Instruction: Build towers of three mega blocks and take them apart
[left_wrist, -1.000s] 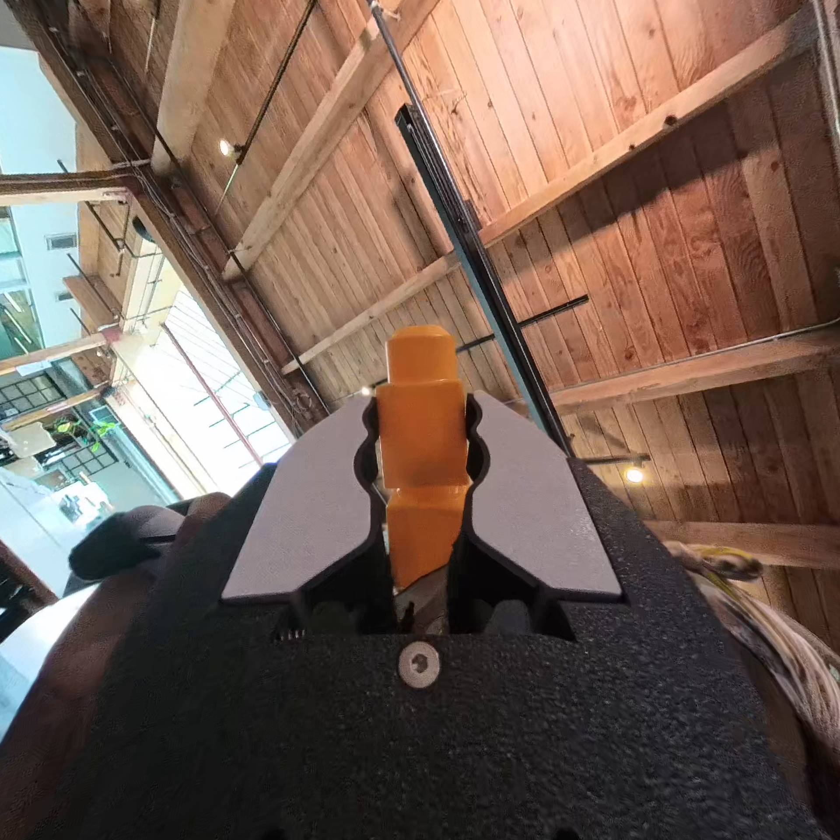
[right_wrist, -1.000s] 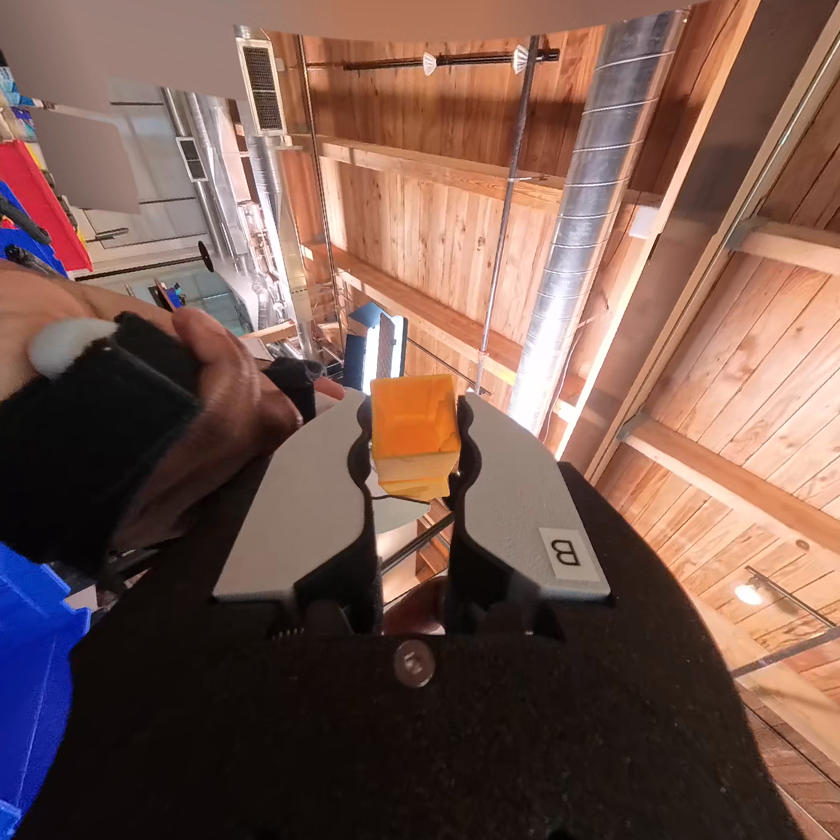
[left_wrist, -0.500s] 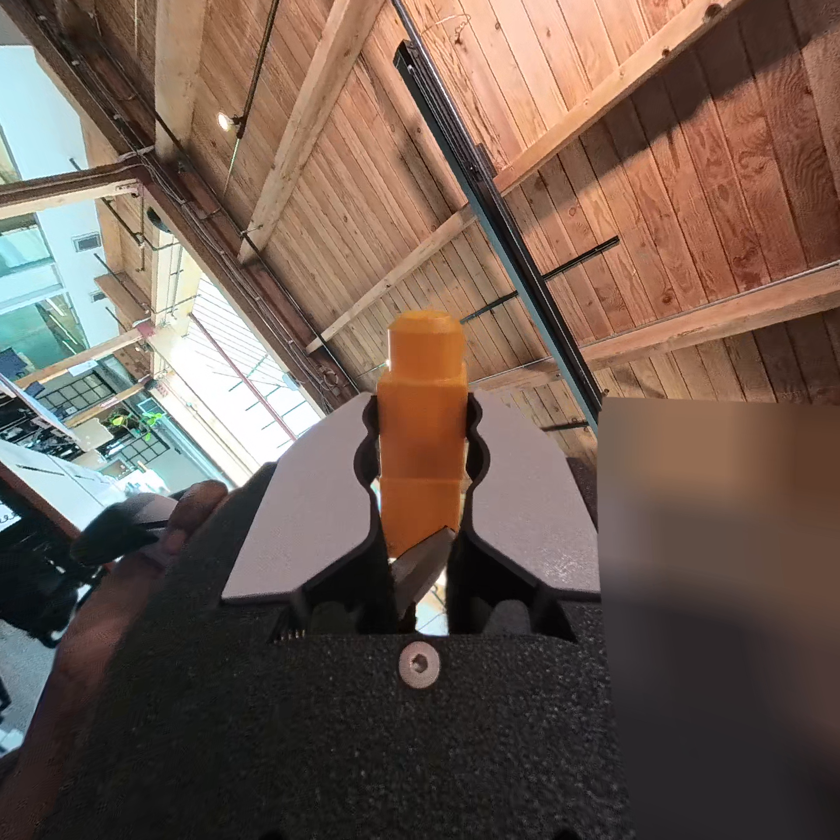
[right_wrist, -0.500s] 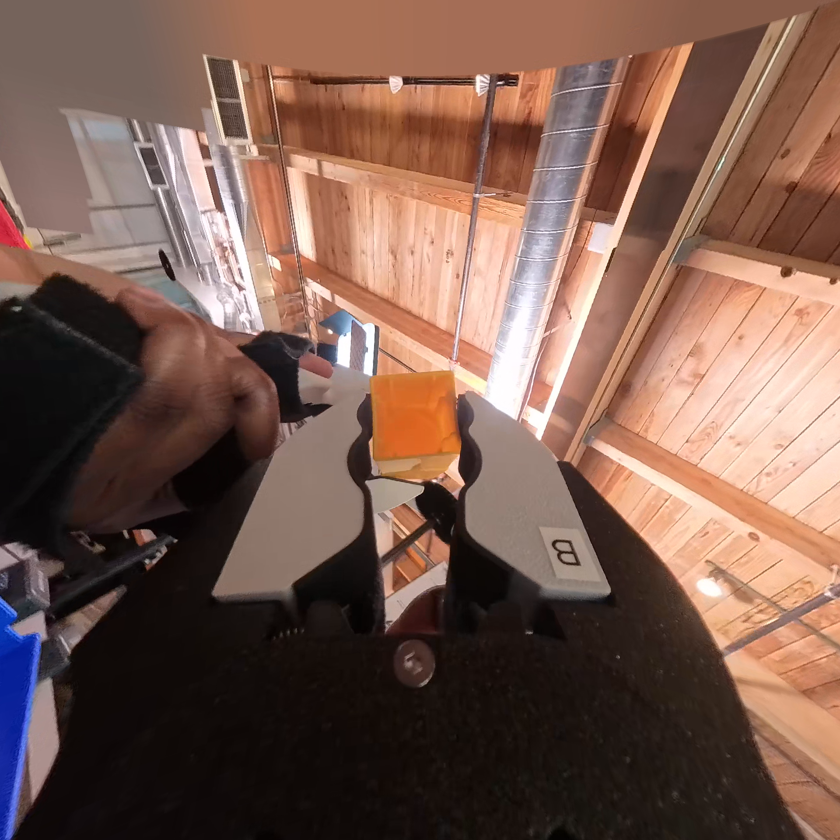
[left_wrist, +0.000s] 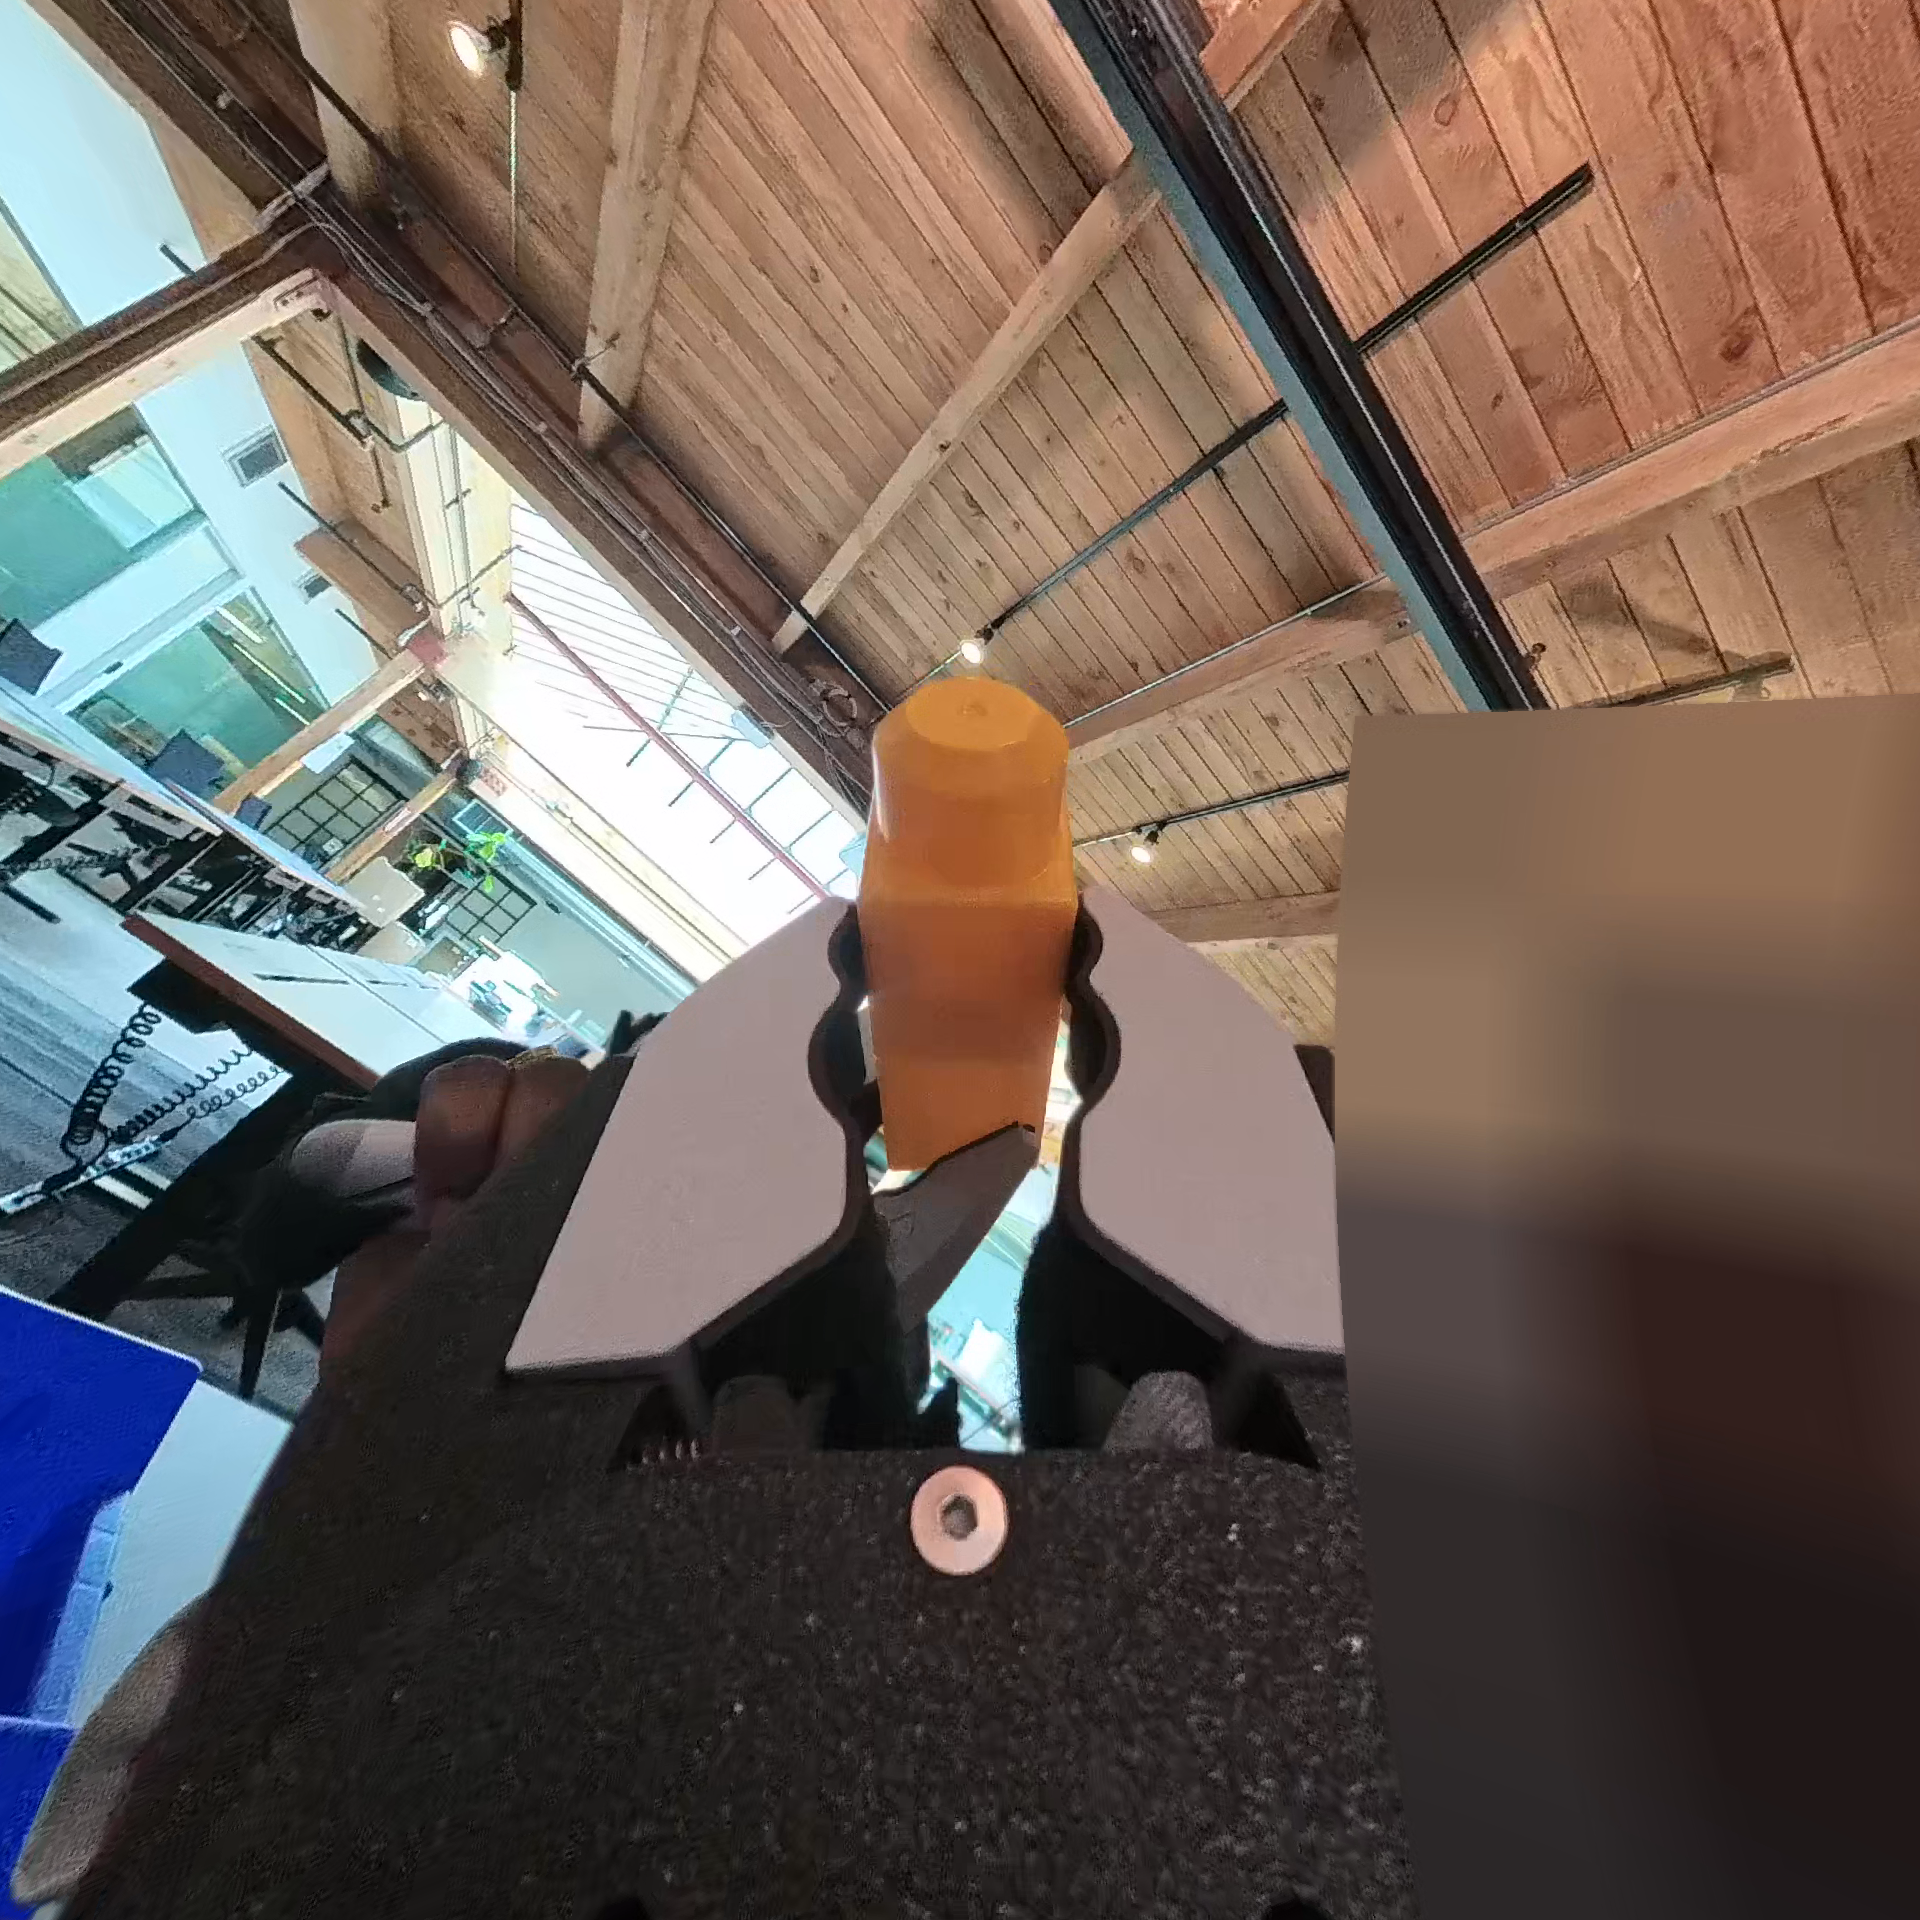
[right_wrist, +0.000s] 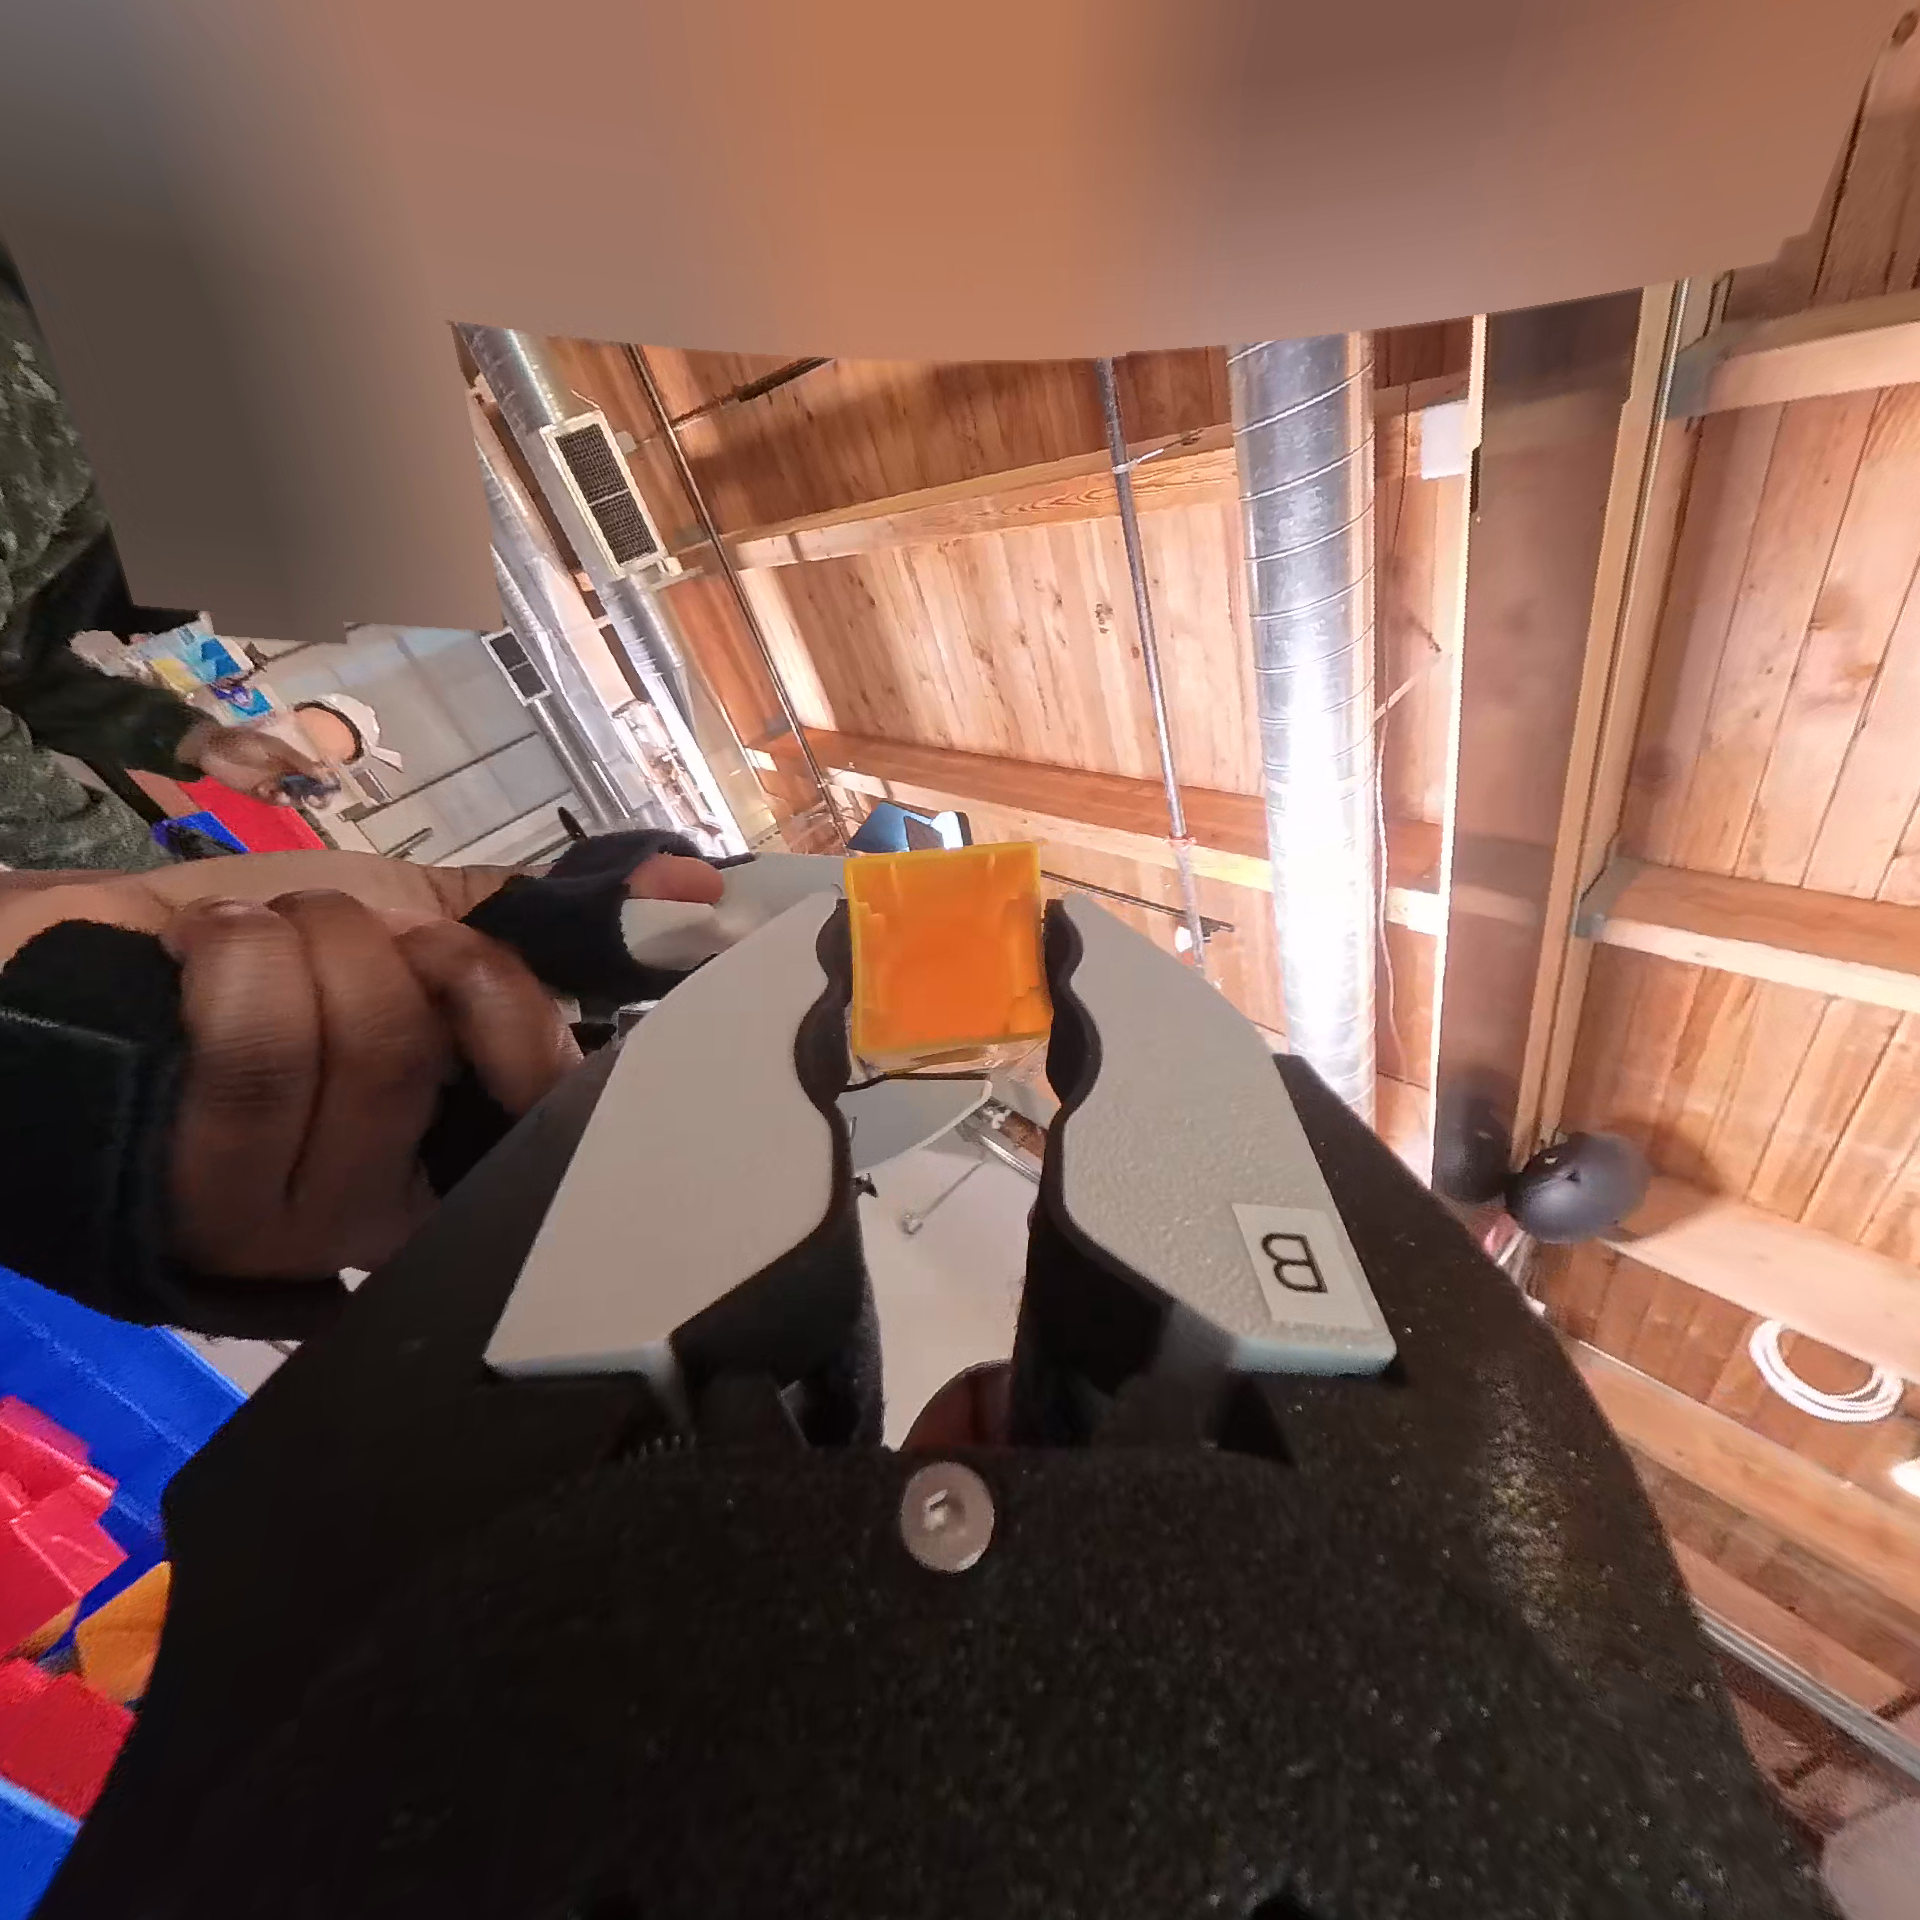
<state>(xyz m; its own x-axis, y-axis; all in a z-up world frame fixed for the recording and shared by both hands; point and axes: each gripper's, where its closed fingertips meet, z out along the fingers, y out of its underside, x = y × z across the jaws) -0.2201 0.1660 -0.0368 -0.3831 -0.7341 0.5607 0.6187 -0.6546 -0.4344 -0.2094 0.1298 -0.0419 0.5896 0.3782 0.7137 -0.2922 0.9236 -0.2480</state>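
You are holding orange blocks up high in both claws.

Your left claw (left_wrist: 961, 1023) is squeezing an orange block tower (left_wrist: 961, 935), its round knob pointing up at the wooden ceiling (left_wrist: 1039, 343). Your right claw (right_wrist: 940, 971) is squeezing the orange block (right_wrist: 943, 951) with its hollow bottom facing you. A blue bin (right_wrist: 104, 1382) with red blocks (right_wrist: 47, 1558) is sitting low on your left.
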